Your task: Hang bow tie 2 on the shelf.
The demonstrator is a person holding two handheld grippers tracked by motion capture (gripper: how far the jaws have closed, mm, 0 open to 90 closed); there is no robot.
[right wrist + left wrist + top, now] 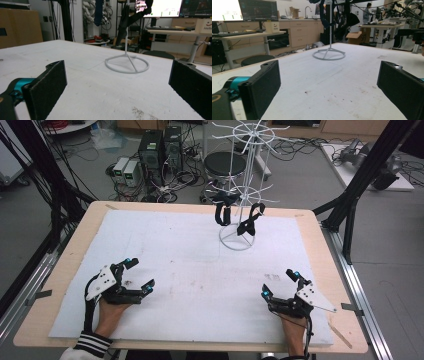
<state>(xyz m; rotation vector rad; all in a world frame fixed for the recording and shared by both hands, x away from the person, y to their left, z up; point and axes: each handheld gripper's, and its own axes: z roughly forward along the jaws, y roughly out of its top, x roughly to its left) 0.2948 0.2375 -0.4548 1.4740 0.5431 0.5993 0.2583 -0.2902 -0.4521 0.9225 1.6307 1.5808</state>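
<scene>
A white wire rack (244,180) stands on a ring base (236,239) at the back middle of the white mat (195,265). Two black looped straps (225,207) (251,219) hang from its lower arms. My left gripper (140,276) rests at the mat's front left, open, nothing between its jaws. My right gripper (280,283) rests at the front right, also open and empty. The left gripper view has the rack base (328,54) ahead across bare mat. The right gripper view has the same base (127,64) ahead, with dark straps (124,20) hanging above.
The mat lies on a wooden table (60,270). Black frame posts (370,165) rise at the right edge. Computers (160,150), cables and a stool (224,164) sit on the floor behind the table.
</scene>
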